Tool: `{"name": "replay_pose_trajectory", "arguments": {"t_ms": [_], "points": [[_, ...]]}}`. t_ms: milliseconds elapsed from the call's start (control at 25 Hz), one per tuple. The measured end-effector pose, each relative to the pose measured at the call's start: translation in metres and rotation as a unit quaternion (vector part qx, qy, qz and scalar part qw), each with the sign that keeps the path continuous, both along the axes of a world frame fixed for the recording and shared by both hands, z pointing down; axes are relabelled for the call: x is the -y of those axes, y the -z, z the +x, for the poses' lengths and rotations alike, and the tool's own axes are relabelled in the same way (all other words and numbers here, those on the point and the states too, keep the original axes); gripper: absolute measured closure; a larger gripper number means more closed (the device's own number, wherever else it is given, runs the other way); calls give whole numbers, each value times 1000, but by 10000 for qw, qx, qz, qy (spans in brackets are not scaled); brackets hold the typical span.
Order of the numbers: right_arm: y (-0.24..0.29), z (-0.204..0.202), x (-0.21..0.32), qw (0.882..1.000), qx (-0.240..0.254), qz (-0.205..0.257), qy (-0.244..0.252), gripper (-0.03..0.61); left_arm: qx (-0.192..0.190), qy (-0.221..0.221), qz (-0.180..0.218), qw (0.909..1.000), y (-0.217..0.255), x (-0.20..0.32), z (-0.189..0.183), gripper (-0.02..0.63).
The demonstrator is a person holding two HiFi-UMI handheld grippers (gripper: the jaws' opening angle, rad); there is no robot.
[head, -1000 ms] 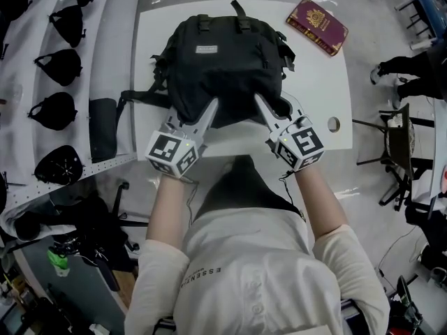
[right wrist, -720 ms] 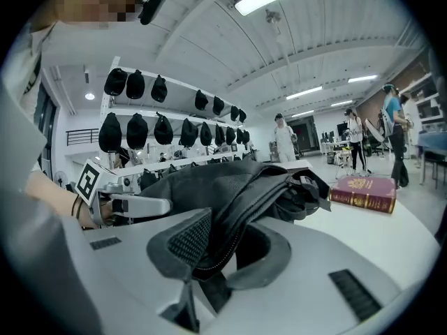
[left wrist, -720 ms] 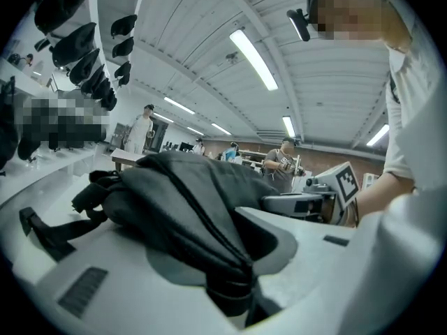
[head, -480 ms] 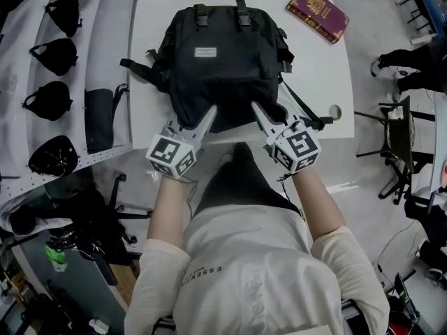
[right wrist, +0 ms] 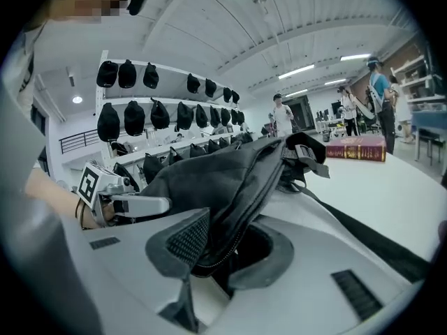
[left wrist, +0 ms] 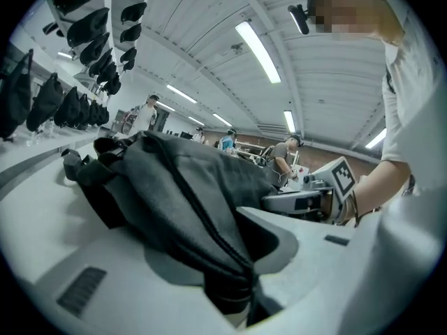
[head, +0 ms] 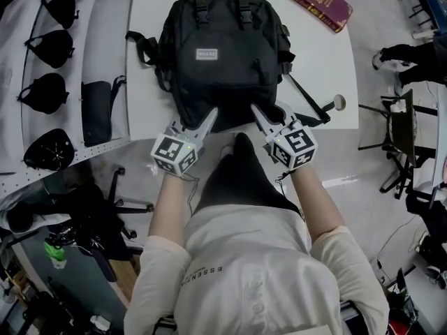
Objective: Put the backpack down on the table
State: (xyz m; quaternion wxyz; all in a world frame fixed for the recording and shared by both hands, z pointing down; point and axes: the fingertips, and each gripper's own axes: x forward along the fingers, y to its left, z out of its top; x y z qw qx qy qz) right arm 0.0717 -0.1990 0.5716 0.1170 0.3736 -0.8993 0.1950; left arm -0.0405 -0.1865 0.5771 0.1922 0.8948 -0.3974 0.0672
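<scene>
where one backpack lies, one book shares the one table.

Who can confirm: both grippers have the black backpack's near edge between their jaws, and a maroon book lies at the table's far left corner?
Wrong corner: the head view shows the maroon book at the table's far right. Otherwise correct: the left gripper and the right gripper, whose jaws have just been opening, have the black backpack's edge between them.

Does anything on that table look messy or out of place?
Slightly: one strap of the backpack trails loose across the table on the right, and the red book lies askew at the far corner.
</scene>
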Motion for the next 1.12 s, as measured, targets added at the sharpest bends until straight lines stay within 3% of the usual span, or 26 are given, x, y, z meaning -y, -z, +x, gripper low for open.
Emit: {"name": "replay_pose_trajectory", "arguments": {"t_ms": [360, 520, 560, 640, 840, 1120], "points": [[-5, 1, 0, 9996, -114, -36, -268, 468, -23, 61, 131, 9999, -5, -1, -2, 481], [-4, 12, 3, 9974, -156, 39, -705, 350, 85, 613, 77, 9981, -8, 5, -16, 355], [-2, 15, 4, 9969, -155, 84, -772, 335, 93, 775, 58, 9969, -8, 6, -22, 292], [2, 19, 5, 9952, -195, 198, -935, 321, 92, 913, 21, 9958, -9, 5, -30, 244], [22, 31, 9, 9894, -248, 538, -1326, 307, 372, 841, 86, 9957, -4, -3, -37, 244], [66, 30, 17, 9863, -294, 1019, -1265, 307, 770, 1079, 113, 9911, 10, -13, -55, 245]]}}
